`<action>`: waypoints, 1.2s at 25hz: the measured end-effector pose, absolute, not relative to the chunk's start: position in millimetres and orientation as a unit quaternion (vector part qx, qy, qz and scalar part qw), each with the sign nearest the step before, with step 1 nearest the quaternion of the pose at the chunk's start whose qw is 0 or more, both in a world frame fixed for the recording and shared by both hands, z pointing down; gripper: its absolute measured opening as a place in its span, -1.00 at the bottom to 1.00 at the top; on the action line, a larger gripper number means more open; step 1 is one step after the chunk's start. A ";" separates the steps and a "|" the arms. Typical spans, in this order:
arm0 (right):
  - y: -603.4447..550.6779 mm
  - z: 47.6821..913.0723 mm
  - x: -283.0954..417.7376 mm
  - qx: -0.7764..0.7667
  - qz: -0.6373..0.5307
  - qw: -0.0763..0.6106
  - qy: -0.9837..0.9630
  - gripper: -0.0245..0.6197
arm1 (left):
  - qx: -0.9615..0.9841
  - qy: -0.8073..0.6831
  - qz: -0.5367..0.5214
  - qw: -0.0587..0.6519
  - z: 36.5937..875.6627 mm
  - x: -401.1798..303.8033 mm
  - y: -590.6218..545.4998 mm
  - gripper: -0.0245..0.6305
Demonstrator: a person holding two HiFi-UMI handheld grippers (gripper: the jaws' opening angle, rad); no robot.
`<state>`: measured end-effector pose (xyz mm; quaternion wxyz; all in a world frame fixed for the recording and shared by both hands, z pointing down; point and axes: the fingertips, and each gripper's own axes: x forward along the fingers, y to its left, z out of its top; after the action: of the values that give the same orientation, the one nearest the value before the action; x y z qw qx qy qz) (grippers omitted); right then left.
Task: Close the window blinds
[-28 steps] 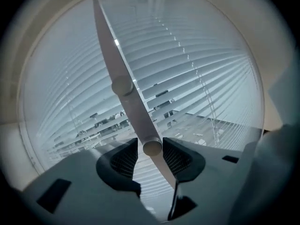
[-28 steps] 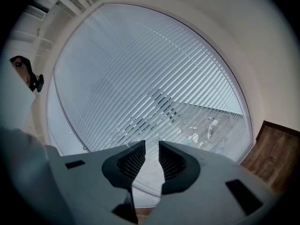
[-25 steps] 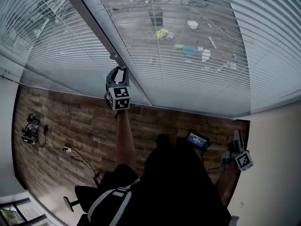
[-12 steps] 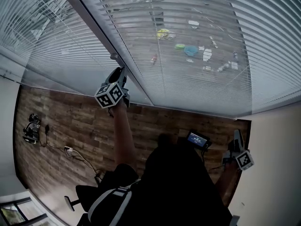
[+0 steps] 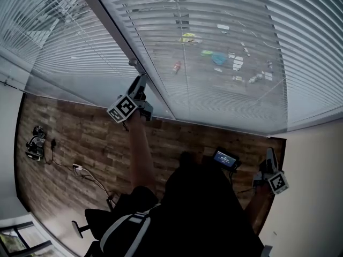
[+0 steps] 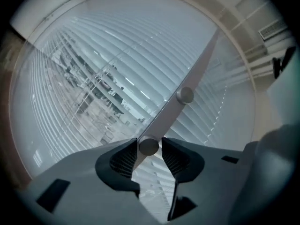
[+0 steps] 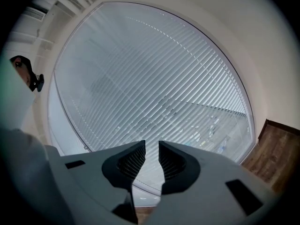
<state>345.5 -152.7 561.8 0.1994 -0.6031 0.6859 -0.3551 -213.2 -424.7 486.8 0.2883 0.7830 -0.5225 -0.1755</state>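
1. Presently, left claw [image 6: 149, 142]: pointed level at the window. Its jaws have just been opening and stand slack about a knob [image 6: 149, 147], with a ribbed dark pad on either side that seems not to press.
2. Knob: a small, round, pale, smooth-faced stub standing out from the post [image 6: 166, 121] between two blind panels.
   - Likely rigid and a little slippery.
   - Best taken across its round side, pads square on opposite flanks, then turned by rolling the wrist.
   - Light effort expected; a loose pinch would probably skid.
3. Second knob [image 6: 185, 95]: same pattern, further along the post, untouched.
4. Post: a straight, flat, grey bar, hard-looking.
5. Blinds [image 5: 230, 47]: thin, pale horizontal slats, closely ranked, filling the window on both sides of the post.
   - Outdoor ground and coloured objects show between the slats, so judged only part-closed.
   - The slats look light and easily bent; not the place to grip.
6. Right claw [image 7: 151, 144]: low at the person's right side, aimed at the blinds from well back. Jaws a narrow gap apart, nothing between.
7. Floor [image 5: 80, 138]: brown wood-grain planks, with a cable [image 5: 88, 178] lying at the left.
8. Wall [image 5: 316, 186]: plain, matt, cream.
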 end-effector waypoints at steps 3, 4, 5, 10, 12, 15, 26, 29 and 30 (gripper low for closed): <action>-149.3 565.7 351.0 -0.613 -0.356 0.194 0.679 -0.63 | 0.789 -0.583 -0.071 0.182 485.8 -217.6 -420.6 -0.30; -147.8 567.0 353.1 -0.615 -0.358 0.194 0.676 -0.63 | 0.786 -0.602 -0.020 0.137 485.5 -217.3 -419.3 -0.30; -146.3 568.3 355.0 -0.617 -0.359 0.195 0.672 -0.63 | 0.782 -0.616 0.034 0.092 485.3 -216.2 -418.3 -0.30; -147.9 564.3 353.3 -0.613 -0.353 0.196 0.679 -0.63 | 0.749 -0.633 0.193 -0.036 487.3 -211.0 -422.4 -0.30; -150.1 562.0 350.8 -0.611 -0.351 0.197 0.682 -0.63 | 0.747 -0.631 0.204 -0.043 487.1 -209.7 -424.2 -0.36; -148.5 564.2 352.9 -0.617 -0.354 0.193 0.676 -0.63 | 0.754 -0.626 0.197 -0.024 490.6 -206.1 -424.2 -0.50; -147.0 562.9 346.8 -0.615 -0.350 0.190 0.681 -0.63 | 0.788 -0.601 0.046 0.129 487.1 -209.3 -424.0 -0.51; -150.1 560.7 339.7 -0.605 -0.351 0.196 0.687 -0.63 | 0.792 -0.589 0.002 0.163 487.3 -211.8 -423.9 -0.51; -151.3 560.4 338.0 -0.604 -0.352 0.196 0.688 -0.63 | 0.793 -0.585 -0.012 0.171 487.3 -212.8 -424.0 -0.51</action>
<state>338.0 -151.3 560.4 0.1962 -0.6036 0.6879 -0.3521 -212.8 -424.0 487.3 0.1715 0.7930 -0.5845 -0.0120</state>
